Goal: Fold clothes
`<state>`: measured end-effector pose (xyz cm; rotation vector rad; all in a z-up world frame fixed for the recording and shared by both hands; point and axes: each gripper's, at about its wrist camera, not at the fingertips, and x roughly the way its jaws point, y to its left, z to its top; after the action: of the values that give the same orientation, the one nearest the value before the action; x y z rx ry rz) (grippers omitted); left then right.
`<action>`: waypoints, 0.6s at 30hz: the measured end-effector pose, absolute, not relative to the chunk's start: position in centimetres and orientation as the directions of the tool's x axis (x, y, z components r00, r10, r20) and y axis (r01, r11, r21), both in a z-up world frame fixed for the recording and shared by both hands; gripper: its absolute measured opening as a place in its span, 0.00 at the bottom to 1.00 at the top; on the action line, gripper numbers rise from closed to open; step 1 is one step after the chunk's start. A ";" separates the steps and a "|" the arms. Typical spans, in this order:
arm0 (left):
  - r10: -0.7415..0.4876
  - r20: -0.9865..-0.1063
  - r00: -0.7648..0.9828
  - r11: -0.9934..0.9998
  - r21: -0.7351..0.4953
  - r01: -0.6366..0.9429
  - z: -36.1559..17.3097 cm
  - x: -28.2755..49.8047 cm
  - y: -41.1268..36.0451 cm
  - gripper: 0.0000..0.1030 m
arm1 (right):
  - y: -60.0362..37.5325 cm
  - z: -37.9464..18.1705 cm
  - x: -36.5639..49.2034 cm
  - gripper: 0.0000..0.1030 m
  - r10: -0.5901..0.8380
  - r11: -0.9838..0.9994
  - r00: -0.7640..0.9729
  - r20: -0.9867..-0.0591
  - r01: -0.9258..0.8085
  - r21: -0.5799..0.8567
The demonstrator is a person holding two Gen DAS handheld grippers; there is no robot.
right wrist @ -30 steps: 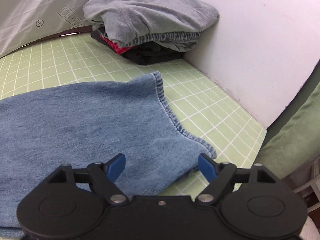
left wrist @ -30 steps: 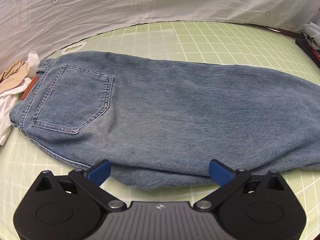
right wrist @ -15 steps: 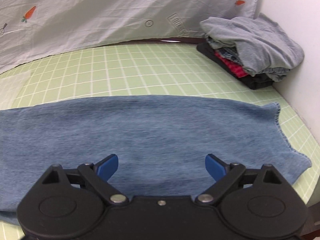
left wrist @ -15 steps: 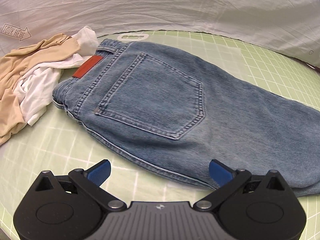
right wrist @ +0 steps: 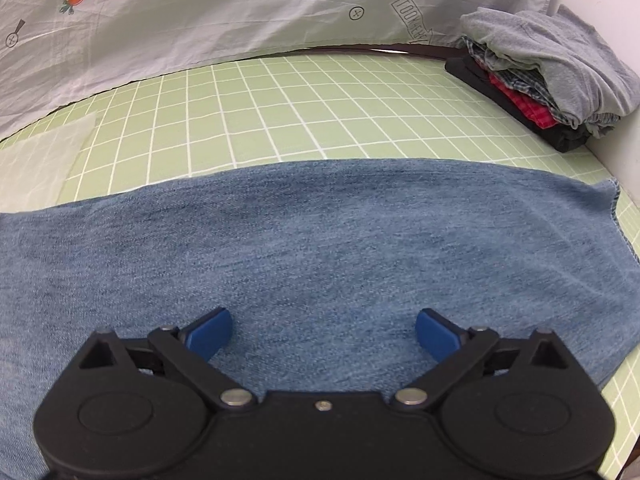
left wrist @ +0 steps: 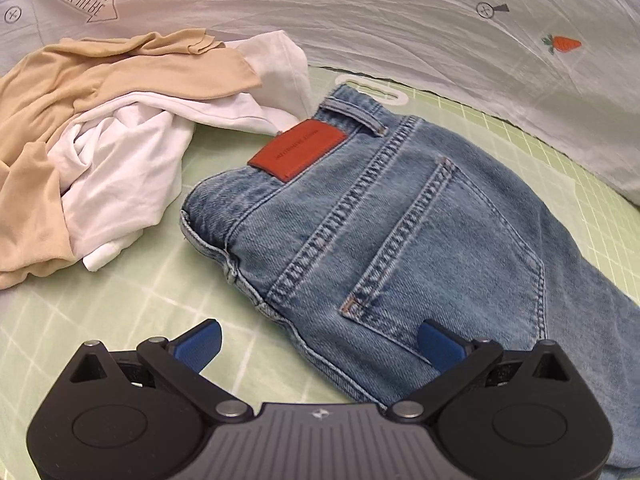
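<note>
Blue jeans lie flat on the green grid mat, folded lengthwise. The left wrist view shows the waist end (left wrist: 380, 216) with a red leather patch (left wrist: 298, 148) and a back pocket. My left gripper (left wrist: 320, 346) is open and empty, just above the near seam below the pocket. The right wrist view shows the leg part (right wrist: 320, 248), its hem at the right edge. My right gripper (right wrist: 322, 334) is open and empty, low over the denim.
A heap of beige and white clothes (left wrist: 100, 120) lies left of the waistband. A stack of folded clothes (right wrist: 548, 72) sits at the mat's far right corner by a white wall. A white printed sheet (right wrist: 200, 12) hangs behind the mat (right wrist: 280, 112).
My left gripper has moved left along the jeans to the waist end and closer. My right gripper has swung left from the hem to over the leg. Both stayed open.
</note>
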<state>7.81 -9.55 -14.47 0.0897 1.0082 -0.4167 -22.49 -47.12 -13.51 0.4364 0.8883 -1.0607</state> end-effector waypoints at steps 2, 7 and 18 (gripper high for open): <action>-0.300 -0.825 0.479 0.926 -0.131 0.354 -14.5 8.6 -9.0 1.00 | -47.2 -13.6 -22.6 0.99 -0.560 0.434 0.191 -0.806 0.896 -0.089; -0.342 -0.813 0.472 0.929 -0.216 0.300 -15.1 11.2 -7.9 1.00 | -46.7 -13.6 -23.2 1.00 -0.563 0.418 0.182 -0.806 0.904 -0.088; -0.364 -0.784 0.502 0.920 -0.221 0.323 -15.4 12.4 -9.3 0.73 | -47.3 -13.5 -23.1 1.00 -0.544 0.431 0.182 -0.819 0.898 -0.086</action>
<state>12.42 -9.27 -15.39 -0.0476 0.9583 -0.4152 -23.15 -47.25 -13.48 0.4709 0.9055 -1.0723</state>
